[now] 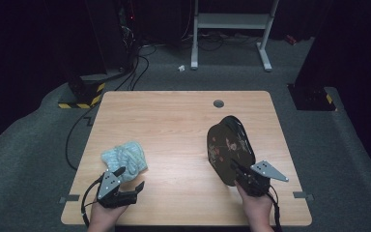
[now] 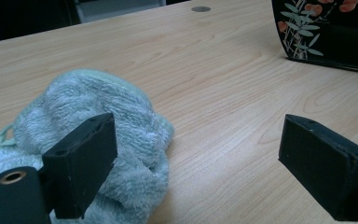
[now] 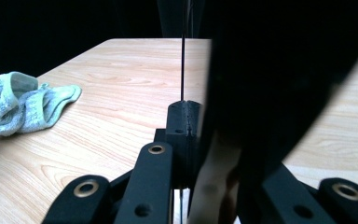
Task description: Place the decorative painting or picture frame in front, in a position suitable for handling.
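Note:
A crumpled pale green towel [image 1: 124,157] lies on the wooden table [image 1: 174,116] near its front left. My left gripper [image 1: 128,181] is open just in front of it. In the left gripper view the towel [image 2: 98,116] lies by the left jaw, and the gap of the left gripper [image 2: 196,140] holds bare wood. A black lacquered plate [image 1: 229,147] with a floral pattern stands tilted on edge at the right. My right gripper [image 1: 239,171] is shut on its near rim. In the right gripper view the dark plate [image 3: 279,84] rises from the right gripper [image 3: 196,116].
A round cable hole [image 1: 218,103] sits near the table's far edge. Beyond the table, a white frame [image 1: 232,29] stands on the grey floor, with cables [image 1: 135,72] and a black stand with yellow stripes [image 1: 84,94] at the left.

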`<state>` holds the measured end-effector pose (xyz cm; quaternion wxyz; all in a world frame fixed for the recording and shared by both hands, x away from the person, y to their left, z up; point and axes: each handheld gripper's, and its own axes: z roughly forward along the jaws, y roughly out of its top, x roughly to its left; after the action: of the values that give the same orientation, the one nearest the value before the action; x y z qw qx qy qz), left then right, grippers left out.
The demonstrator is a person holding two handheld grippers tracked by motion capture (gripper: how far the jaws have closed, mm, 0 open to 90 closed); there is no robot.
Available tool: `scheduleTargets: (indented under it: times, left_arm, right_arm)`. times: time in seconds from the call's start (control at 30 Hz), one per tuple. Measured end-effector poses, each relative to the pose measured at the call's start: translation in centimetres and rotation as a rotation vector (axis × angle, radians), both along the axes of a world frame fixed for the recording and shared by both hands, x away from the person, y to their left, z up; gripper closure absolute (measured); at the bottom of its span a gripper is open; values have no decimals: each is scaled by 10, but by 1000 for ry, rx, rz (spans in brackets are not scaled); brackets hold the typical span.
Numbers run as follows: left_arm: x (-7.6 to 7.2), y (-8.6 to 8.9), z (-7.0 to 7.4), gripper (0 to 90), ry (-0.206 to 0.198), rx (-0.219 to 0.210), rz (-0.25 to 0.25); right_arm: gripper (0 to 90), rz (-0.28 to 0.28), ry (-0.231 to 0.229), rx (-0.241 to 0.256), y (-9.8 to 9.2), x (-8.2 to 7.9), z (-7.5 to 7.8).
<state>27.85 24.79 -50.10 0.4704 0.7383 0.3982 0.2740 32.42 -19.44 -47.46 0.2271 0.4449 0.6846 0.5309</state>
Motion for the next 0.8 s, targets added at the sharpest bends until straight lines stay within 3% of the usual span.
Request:
scheduleTargets:
  times: [0.27, 0.53, 0.8]
  left_arm:
    - [1, 1, -1, 116, 4, 3, 1]
    - [2, 6, -2, 118, 9, 3, 18]
    - [3, 13, 0, 121, 12, 7, 50]
  right_arm:
    - [801, 72, -48, -11, 23, -8, 12]
    - [801, 98, -22, -8, 37, -7, 4]
    - [797, 104, -13, 10, 34, -9, -2]
